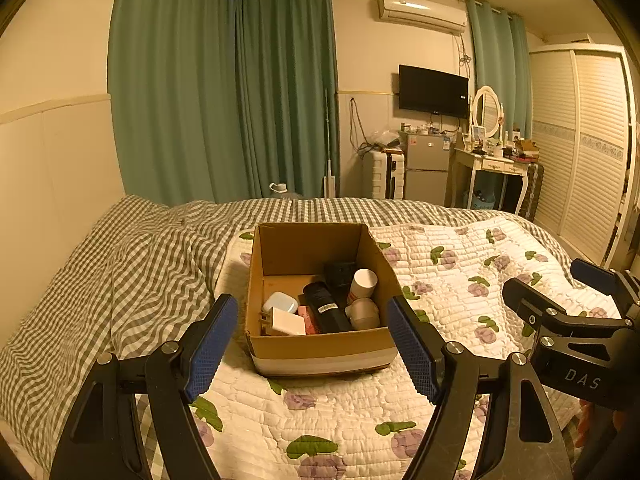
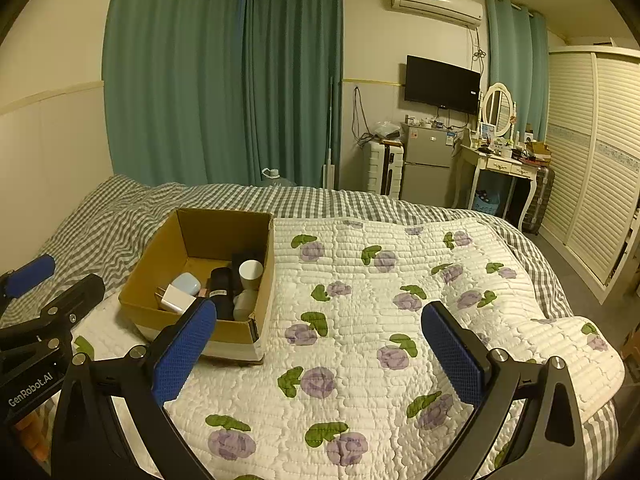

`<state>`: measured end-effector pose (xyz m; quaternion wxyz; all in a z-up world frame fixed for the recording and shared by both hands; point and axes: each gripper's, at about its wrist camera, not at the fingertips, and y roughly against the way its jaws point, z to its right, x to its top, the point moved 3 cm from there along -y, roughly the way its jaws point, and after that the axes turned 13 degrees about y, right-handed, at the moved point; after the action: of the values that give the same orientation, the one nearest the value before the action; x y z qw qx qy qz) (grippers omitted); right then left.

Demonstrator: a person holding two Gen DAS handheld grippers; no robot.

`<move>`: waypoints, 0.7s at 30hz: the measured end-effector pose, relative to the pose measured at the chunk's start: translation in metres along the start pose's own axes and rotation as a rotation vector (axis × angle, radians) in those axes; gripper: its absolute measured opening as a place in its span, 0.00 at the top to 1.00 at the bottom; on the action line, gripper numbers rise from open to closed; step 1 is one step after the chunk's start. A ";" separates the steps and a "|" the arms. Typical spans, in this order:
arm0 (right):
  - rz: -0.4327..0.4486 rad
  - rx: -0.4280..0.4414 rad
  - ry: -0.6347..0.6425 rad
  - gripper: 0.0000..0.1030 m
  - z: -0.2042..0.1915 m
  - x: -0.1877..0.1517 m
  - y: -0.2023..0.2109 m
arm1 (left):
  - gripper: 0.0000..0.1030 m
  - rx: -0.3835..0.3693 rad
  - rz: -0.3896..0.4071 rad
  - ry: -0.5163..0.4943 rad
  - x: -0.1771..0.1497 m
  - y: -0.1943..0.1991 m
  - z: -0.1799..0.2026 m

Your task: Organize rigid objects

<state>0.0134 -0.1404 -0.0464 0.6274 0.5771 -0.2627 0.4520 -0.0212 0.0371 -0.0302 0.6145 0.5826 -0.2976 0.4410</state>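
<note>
An open cardboard box (image 1: 320, 350) stands on the quilted floral bedspread (image 1: 440, 272). It holds a white charger (image 1: 288, 322), a pale blue case (image 1: 280, 302), a black cylinder (image 1: 326, 306), a white cup (image 1: 363, 283), a grey bottle (image 1: 363, 313) and a pink item. My left gripper (image 1: 316, 344) is open and empty, its fingers either side of the box's near end. My right gripper (image 2: 320, 352) is open and empty over the bedspread (image 2: 380, 320), right of the box (image 2: 236, 330). Each gripper shows at the edge of the other's view.
A grey checked sheet (image 1: 120, 272) covers the bed's left and far side. Green curtains (image 1: 224, 92) hang behind. A small fridge (image 1: 426, 168), a dressing table (image 1: 492, 164), a suitcase and a louvred wardrobe (image 1: 580, 140) stand at the far right.
</note>
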 end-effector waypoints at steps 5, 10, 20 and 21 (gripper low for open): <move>-0.004 0.004 0.001 0.00 -0.001 0.000 -0.001 | 0.23 0.005 -0.005 0.003 0.001 -0.001 -0.003; -0.004 0.004 0.011 0.00 -0.001 0.002 -0.001 | 0.23 0.010 -0.004 0.009 0.002 -0.002 -0.005; 0.003 0.010 0.009 0.00 -0.002 0.003 0.001 | 0.23 0.007 0.002 0.017 0.004 0.000 -0.009; 0.002 0.011 0.010 0.00 -0.001 0.003 0.000 | 0.23 0.009 0.001 0.017 0.003 0.000 -0.009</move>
<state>0.0142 -0.1383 -0.0439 0.6250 0.5781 -0.2577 0.4569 -0.0211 0.0470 -0.0285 0.6142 0.5814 -0.2909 0.4475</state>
